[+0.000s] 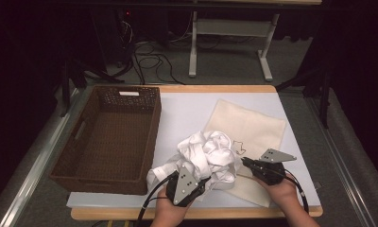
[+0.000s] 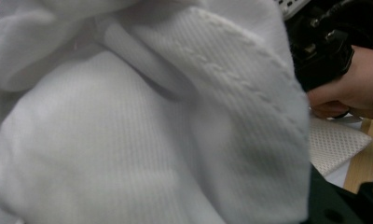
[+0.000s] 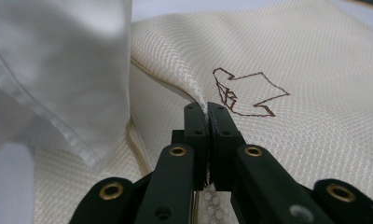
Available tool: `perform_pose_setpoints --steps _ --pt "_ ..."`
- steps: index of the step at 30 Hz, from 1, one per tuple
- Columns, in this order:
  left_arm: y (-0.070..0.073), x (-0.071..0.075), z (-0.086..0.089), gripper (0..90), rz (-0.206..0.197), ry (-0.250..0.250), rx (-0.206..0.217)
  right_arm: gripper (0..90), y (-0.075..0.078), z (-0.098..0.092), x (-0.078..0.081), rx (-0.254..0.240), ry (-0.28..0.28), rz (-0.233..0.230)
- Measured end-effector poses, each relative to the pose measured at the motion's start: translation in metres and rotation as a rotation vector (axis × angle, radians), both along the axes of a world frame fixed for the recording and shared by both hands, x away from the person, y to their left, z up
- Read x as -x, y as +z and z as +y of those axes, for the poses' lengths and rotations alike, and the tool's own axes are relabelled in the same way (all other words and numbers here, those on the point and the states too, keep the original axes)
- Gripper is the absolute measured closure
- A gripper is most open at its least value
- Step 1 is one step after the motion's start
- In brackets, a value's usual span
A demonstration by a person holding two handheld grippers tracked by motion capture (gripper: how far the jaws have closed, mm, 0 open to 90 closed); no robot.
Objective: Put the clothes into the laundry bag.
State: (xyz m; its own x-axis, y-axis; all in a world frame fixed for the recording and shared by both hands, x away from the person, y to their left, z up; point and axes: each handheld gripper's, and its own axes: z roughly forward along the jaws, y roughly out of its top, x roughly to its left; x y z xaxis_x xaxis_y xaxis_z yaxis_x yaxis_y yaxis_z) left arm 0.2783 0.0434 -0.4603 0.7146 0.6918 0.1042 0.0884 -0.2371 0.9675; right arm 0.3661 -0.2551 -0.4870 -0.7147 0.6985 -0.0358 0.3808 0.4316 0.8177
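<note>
Two cloths lie between the claws. Ahead of the left gripper, the crumpled white garment is bunched with no clear long axis; its folds cover that claw's jaws, so I cannot tell their grip. Right of it, the right gripper has clamped a raised fold of the cream cloth, which spreads away ahead.

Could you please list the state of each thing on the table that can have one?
Wicker basket: upright, empty.
White garment: crumpled in a heap, partly over the cream cloth.
Cream cloth: spread flat, one fold pinched up.
Right gripper: jaws shut on the cream cloth.
Left gripper: against the white garment, jaws hidden.
</note>
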Motion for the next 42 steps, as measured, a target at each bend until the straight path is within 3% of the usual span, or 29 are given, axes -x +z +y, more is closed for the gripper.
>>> perform_pose_setpoints --steps 10,11,12,14,22,26,29,30,31,33,35,39,42 --pt "-0.010 -0.008 -0.032 68.4 0.017 -0.009 -0.043 89.3 0.020 -0.003 0.007 -0.113 -0.018 -0.059" --pt "-0.015 -0.012 -0.040 68.4 0.027 -0.022 -0.064 89.3 0.023 -0.005 0.008 -0.135 -0.023 -0.076" --pt "-0.015 -0.012 -0.040 68.3 0.027 -0.022 -0.064 89.3 0.023 -0.005 0.008 -0.135 -0.023 -0.076" --pt "-0.024 -0.017 -0.050 68.4 0.045 -0.034 -0.104 89.3 0.027 -0.006 0.009 -0.154 -0.022 -0.088" --pt "-0.039 -0.035 -0.065 68.3 0.105 -0.034 -0.136 89.3 0.027 -0.007 0.010 -0.166 -0.026 -0.099" --pt "-0.051 -0.045 -0.074 68.1 0.173 -0.036 -0.173 89.4 0.031 -0.007 0.012 -0.181 -0.022 -0.112" --pt "-0.053 -0.052 -0.075 67.7 0.245 -0.035 -0.163 89.4 0.031 -0.006 0.014 -0.183 -0.017 -0.113" --pt "-0.053 -0.052 -0.075 67.5 0.245 -0.035 -0.163 89.4 0.031 -0.006 0.014 -0.183 -0.017 -0.113" --pt "-0.053 -0.058 -0.075 67.2 0.292 -0.041 -0.163 89.5 0.031 -0.006 0.014 -0.194 -0.013 -0.108" --pt "-0.052 -0.060 -0.075 66.0 0.307 -0.046 -0.165 89.5 0.032 -0.005 0.014 -0.196 -0.012 -0.110" --pt "-0.050 -0.058 -0.075 59.4 0.307 -0.043 -0.159 89.4 0.031 -0.005 0.013 -0.191 -0.009 -0.116" --pt "-0.045 -0.049 -0.073 32.8 0.296 -0.041 -0.139 89.4 0.031 -0.007 0.014 -0.192 -0.016 -0.108" --pt "-0.040 -0.036 -0.072 18.5 0.265 -0.016 -0.171 89.4 0.031 -0.007 0.014 -0.189 -0.015 -0.112"
